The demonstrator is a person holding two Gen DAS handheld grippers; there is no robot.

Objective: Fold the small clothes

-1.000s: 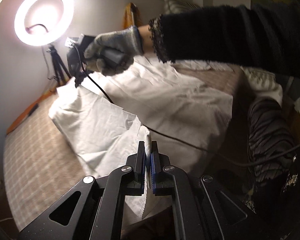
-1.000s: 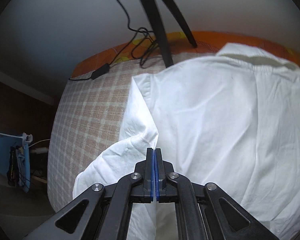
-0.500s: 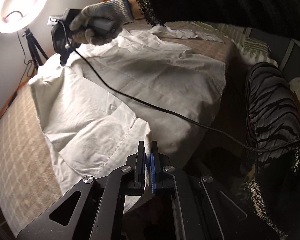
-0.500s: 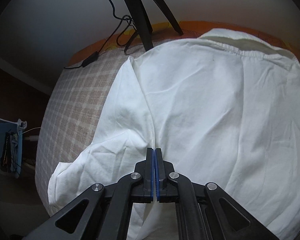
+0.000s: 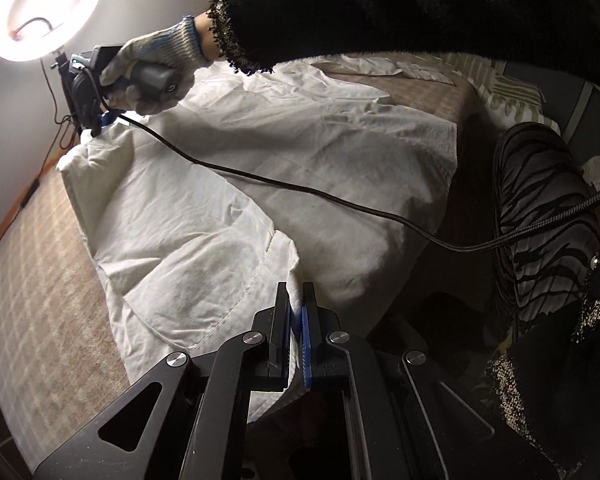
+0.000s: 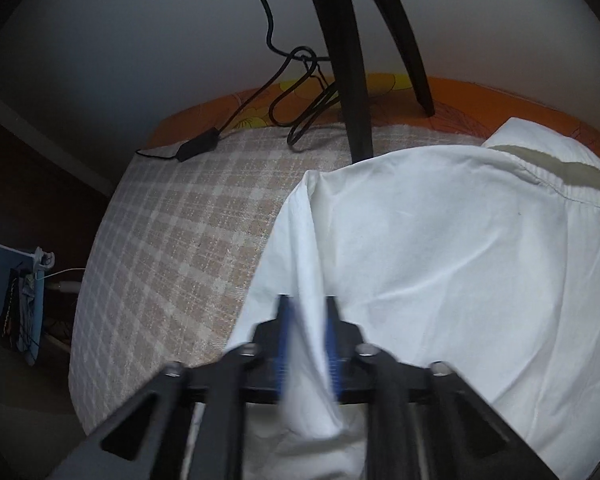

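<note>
The left gripper [image 5: 296, 312] is pinching the white shirt [image 5: 300, 152] by the bed's [image 5: 40, 280] near edge; the right gripper [image 6: 306, 332], jaws parted around cloth, is sitting by the far edge; the shirt is stretching between them.

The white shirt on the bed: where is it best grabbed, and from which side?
Grab the shirt by a thin border, like the hem corner the left gripper pinches, coming in low from the near side. It lies flat on the checked bedspread, so only edges and raised creases fit between two fingers.
</note>
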